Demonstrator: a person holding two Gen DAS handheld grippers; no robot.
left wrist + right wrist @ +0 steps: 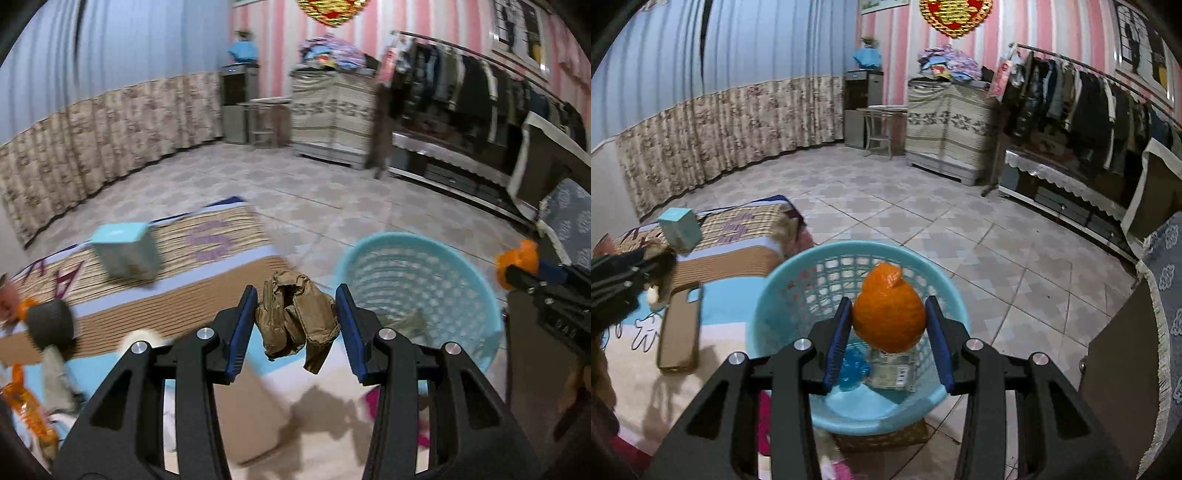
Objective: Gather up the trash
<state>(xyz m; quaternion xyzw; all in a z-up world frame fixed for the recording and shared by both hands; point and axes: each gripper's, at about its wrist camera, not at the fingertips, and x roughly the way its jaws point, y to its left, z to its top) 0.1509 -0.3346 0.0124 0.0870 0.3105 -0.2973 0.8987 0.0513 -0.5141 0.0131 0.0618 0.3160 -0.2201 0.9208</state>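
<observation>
My left gripper (295, 328) is shut on a crumpled brown paper wad (297, 321), held over the bed edge just left of the light blue perforated basket (417, 288). My right gripper (889, 325) is shut on a puffy orange wrapper (888, 314) and hangs directly above the same basket (798, 291). Inside the basket lie a blue crumpled piece (854, 365) and a labelled packet (892, 371). The right gripper with its orange wrapper (517, 258) also shows at the right edge of the left wrist view.
A bed with a patterned mat (738, 236) carries a teal box (679, 229), a brown phone case (681, 325), a dark cup (50, 323) and orange wrappers (27, 410). A tiled floor (960, 236), a clothes rack (1089, 96), a cabinet (947, 122) and a dark stand (1115, 369) surround the basket.
</observation>
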